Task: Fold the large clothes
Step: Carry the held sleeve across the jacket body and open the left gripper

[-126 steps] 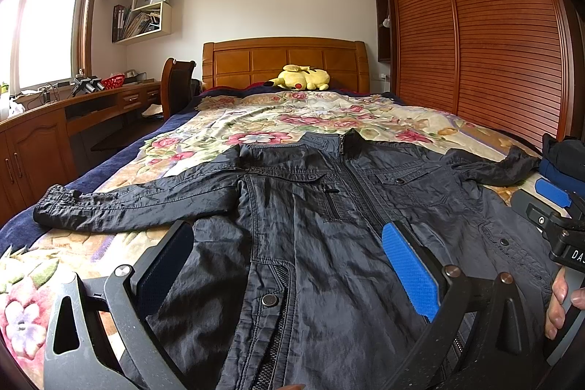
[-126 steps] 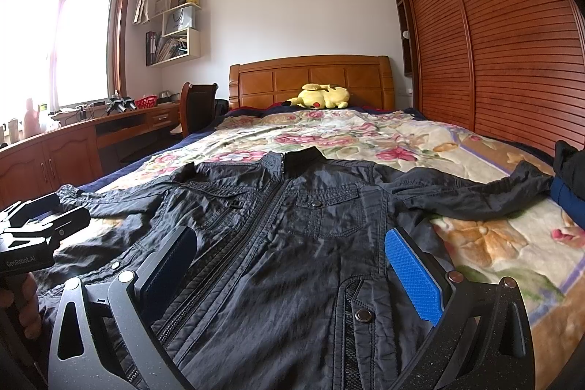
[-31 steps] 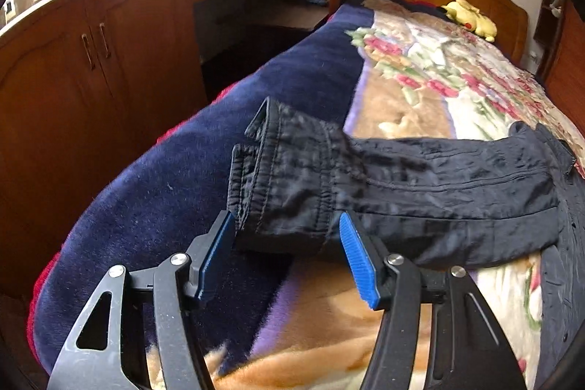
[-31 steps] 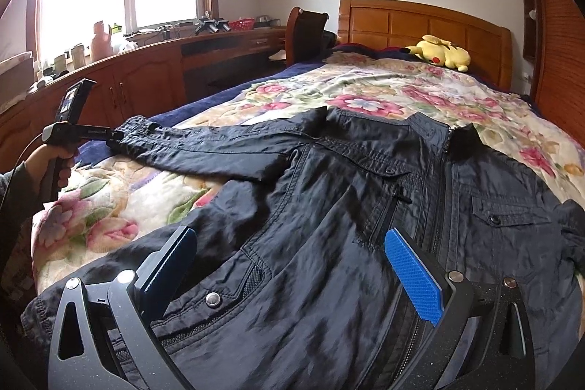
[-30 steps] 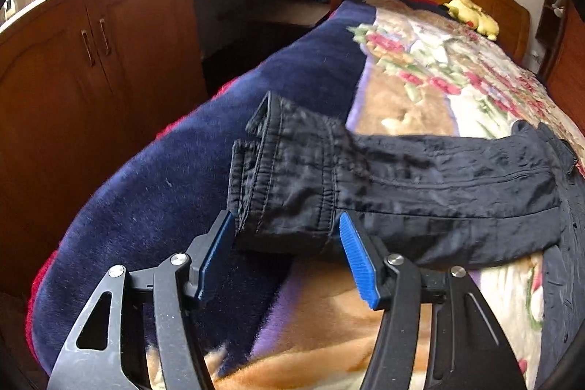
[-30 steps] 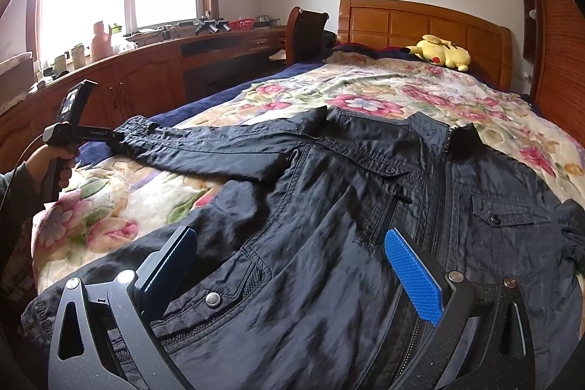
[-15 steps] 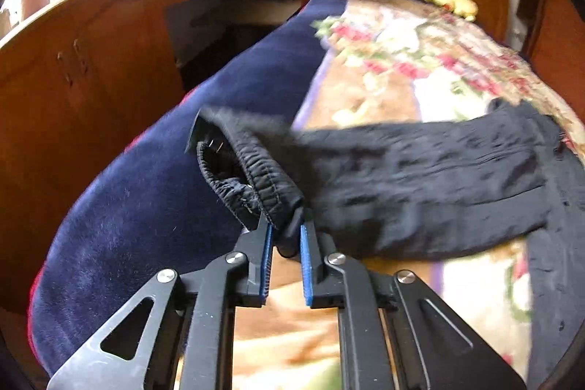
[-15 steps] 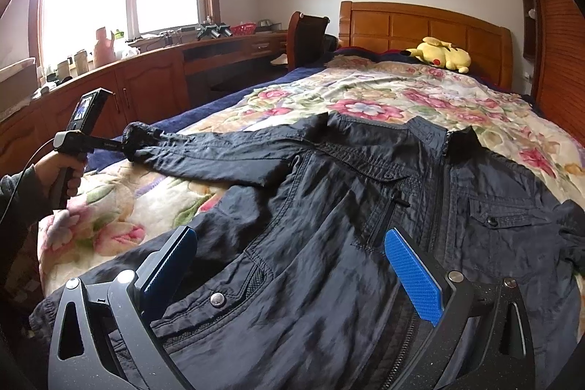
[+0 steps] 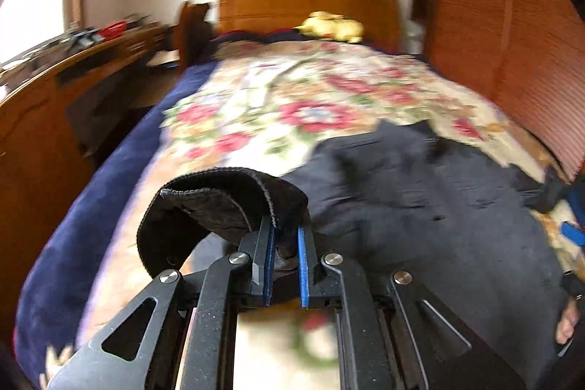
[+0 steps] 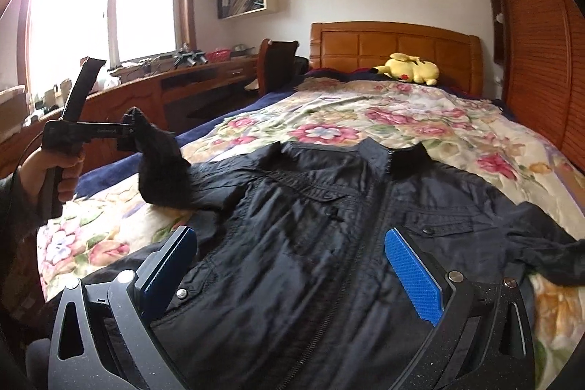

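A black jacket (image 10: 329,225) lies front-up on the flowered bedspread (image 10: 402,119), collar toward the headboard. My left gripper (image 9: 285,243) is shut on the cuff (image 9: 226,200) of the jacket's left sleeve and holds it lifted off the bed; the cuff curls open above the blue pads (image 9: 270,254). In the right wrist view the left gripper (image 10: 126,134) sits at the left, held by a hand (image 10: 58,170), with the raised sleeve (image 10: 161,167) draped from it. My right gripper (image 10: 289,265) stands open low over the jacket's lower front, nothing between its fingers.
A wooden desk (image 10: 153,90) and chair (image 10: 278,57) run along the bed's left side under the window. A slatted wooden wardrobe (image 10: 541,61) stands on the right. A yellow plush toy (image 10: 409,68) lies by the headboard (image 10: 395,46). The bed's dark blue border (image 9: 91,200) shows at left.
My left gripper closed on the sleeve cuff, then lifted it and swung it toward the jacket body. The right gripper shifted slightly over the jacket front and stays open.
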{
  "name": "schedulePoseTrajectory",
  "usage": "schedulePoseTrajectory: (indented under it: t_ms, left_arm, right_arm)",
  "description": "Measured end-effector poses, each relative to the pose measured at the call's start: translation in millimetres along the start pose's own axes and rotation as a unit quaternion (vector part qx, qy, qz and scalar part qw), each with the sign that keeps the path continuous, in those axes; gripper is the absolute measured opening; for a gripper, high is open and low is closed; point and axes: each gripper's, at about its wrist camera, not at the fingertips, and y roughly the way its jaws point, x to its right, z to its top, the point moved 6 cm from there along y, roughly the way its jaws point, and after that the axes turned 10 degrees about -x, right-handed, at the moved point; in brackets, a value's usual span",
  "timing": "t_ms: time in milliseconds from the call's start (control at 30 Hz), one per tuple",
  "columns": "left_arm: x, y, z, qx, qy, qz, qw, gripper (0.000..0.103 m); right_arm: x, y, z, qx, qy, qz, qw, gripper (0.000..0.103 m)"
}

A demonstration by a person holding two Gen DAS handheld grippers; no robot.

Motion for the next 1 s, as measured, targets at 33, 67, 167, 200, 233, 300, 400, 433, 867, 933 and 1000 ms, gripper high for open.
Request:
schedulePoseTrajectory:
  t_ms: [33, 67, 167, 200, 233, 300, 400, 433, 867, 933, 1000]
  left_arm:
    - [20.3, 0.3, 4.6, 0.003, 0.012, -0.01, 0.9999, 0.011]
    - [33.2, -0.3, 6.6, 0.005, 0.021, -0.014, 0.9997, 0.011]
    - [73.0, 2.2, 11.1, 0.007, 0.049, -0.033, 0.9982, 0.011]
    - [87.6, 3.6, 12.9, 0.008, 0.058, -0.041, 0.9974, 0.011]
    - [98.7, 4.1, 13.3, 0.008, 0.065, -0.048, 0.9967, 0.011]
    - [115.4, 6.3, 14.9, 0.007, 0.074, -0.057, 0.9956, 0.011]
    - [143.4, 8.5, 14.7, 0.005, 0.09, -0.069, 0.9935, 0.011]
    - [152.4, 8.3, 14.7, 0.005, 0.095, -0.074, 0.9927, 0.011]
    - [231.6, -22.2, -9.4, 0.005, 0.156, -0.12, 0.9804, 0.014]
    - [229.5, -18.4, -16.7, 0.003, 0.163, -0.103, 0.9812, 0.02]
    - [222.6, -15.8, -23.5, 0.001, 0.16, -0.091, 0.983, 0.027]
  right_arm:
    - [3.5, -3.6, -0.6, 0.003, 0.004, -0.001, 1.0, 0.102]
    - [4.2, -6.1, -0.4, 0.004, 0.004, -0.003, 1.0, 0.102]
    - [13.7, -15.4, -3.4, 0.01, 0.002, -0.015, 1.0, 0.102]
    - [16.9, -18.1, -4.2, 0.011, 0.004, -0.017, 1.0, 0.102]
    - [20.1, -21.0, -4.8, 0.012, 0.006, -0.02, 1.0, 0.102]
    - [26.9, -25.3, -5.4, 0.014, 0.013, -0.025, 1.0, 0.102]
    - [36.4, -32.4, -7.2, 0.019, 0.023, -0.035, 0.999, 0.102]
    - [40.5, -34.7, -7.5, 0.021, 0.026, -0.04, 0.999, 0.102]
    - [59.0, -48.2, -7.1, 0.04, 0.058, -0.053, 0.996, 0.102]
    - [55.2, -46.0, -7.6, 0.038, 0.056, -0.053, 0.996, 0.102]
    - [58.5, -44.6, -6.0, 0.038, 0.053, -0.054, 0.996, 0.102]
